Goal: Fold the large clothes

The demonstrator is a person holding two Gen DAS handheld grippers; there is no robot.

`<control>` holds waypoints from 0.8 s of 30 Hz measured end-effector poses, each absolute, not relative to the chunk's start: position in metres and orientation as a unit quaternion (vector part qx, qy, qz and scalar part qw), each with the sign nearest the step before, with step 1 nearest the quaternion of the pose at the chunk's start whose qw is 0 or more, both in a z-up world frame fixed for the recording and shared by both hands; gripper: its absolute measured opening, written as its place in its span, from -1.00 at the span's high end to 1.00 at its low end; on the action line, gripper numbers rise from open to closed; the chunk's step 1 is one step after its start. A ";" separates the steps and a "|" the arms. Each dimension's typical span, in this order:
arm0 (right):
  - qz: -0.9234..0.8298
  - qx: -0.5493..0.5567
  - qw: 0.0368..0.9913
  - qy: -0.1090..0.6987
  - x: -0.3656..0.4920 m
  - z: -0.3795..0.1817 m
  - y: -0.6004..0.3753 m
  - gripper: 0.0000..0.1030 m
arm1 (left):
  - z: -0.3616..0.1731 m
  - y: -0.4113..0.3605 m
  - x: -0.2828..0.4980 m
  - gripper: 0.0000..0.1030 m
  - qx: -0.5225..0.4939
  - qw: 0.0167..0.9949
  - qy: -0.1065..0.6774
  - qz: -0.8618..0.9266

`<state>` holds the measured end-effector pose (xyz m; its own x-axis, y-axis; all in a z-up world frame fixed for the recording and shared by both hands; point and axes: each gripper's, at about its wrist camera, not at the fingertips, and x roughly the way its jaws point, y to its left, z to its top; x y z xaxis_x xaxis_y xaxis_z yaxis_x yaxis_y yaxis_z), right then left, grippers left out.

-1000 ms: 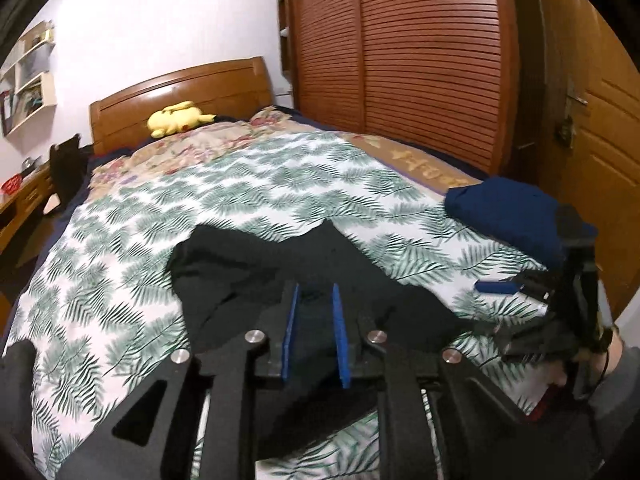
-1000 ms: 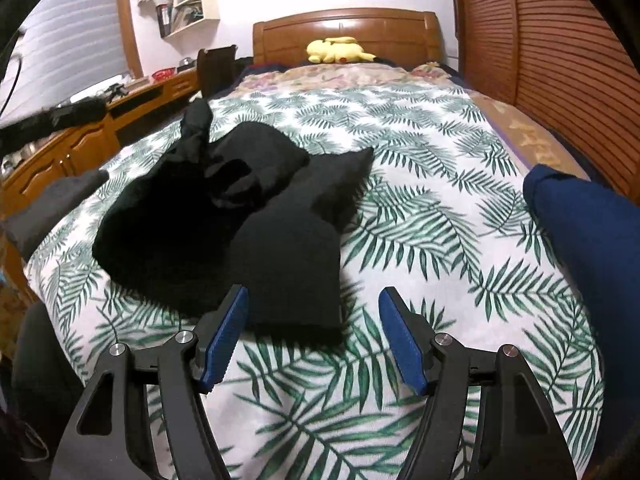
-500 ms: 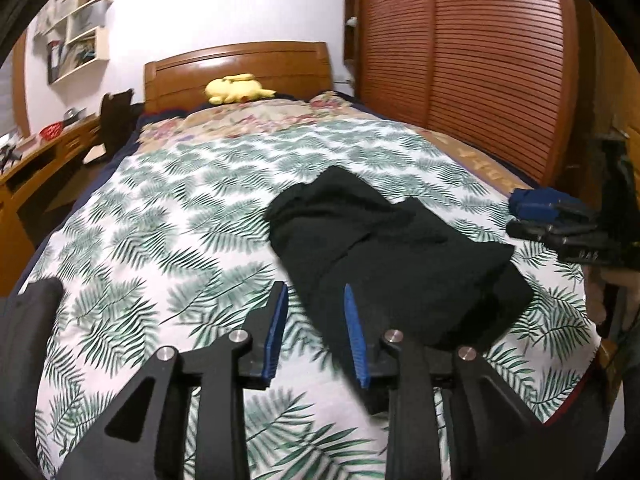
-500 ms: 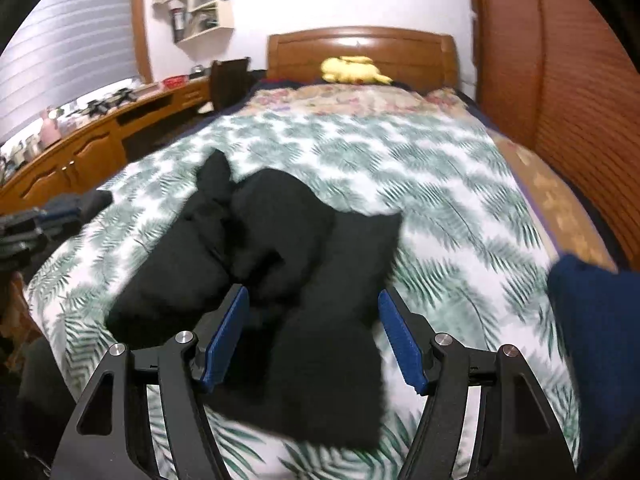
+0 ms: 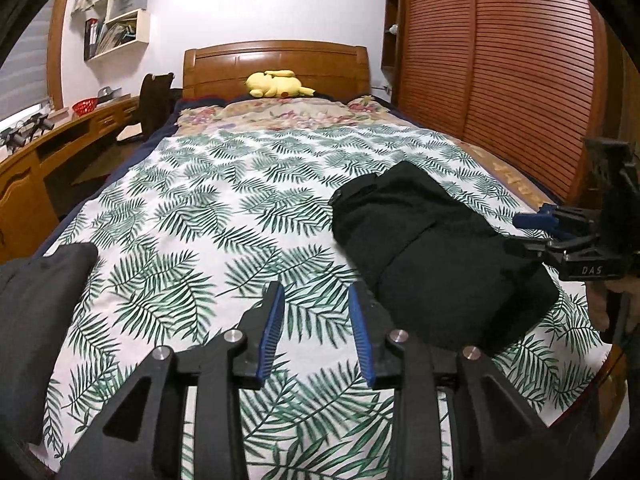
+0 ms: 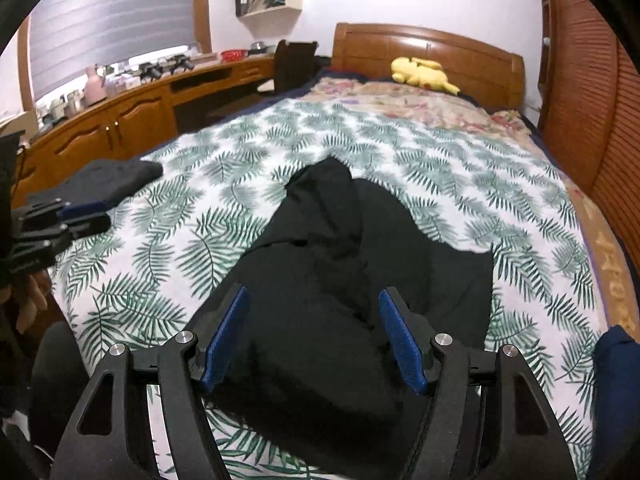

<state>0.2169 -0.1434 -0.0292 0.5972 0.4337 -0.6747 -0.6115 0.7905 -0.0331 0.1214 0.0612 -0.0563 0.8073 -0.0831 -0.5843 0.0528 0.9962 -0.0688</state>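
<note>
Both grippers empty. Left gripper [image 5: 316, 320] part-open over bare bedspread [image 5: 208, 216], off to the side. Right gripper [image 6: 314, 332] wide open above black garment [image 6: 340, 288], bunched near bed's foot, likely lining up the next grab.

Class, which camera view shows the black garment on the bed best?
The right wrist view: the black garment fills its centre, folds visible. The left wrist view shows it off to the right, seen from the side.

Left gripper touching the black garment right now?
Apart. In the left wrist view the left gripper stands open over bare leaf-print bedspread, black garment off to its right.
</note>
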 end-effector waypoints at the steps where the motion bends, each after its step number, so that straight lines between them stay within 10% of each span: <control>1: 0.296 -0.131 0.882 0.344 0.218 -0.032 -0.143 -0.34 | -0.059 0.063 0.121 0.38 -0.025 0.950 0.310 -0.034; 11: 0.279 -0.139 0.865 0.394 0.222 -0.069 -0.151 -0.34 | -0.072 0.066 0.121 0.35 -0.025 0.945 0.324 -0.036; 18: 0.278 -0.149 0.857 0.407 0.223 -0.079 -0.160 0.48 | -0.087 0.061 0.128 0.34 -0.030 0.940 0.338 -0.046; 24: 0.276 -0.184 0.862 0.383 0.211 -0.074 -0.153 0.79 | -0.090 0.055 0.129 0.33 -0.025 0.939 0.340 -0.052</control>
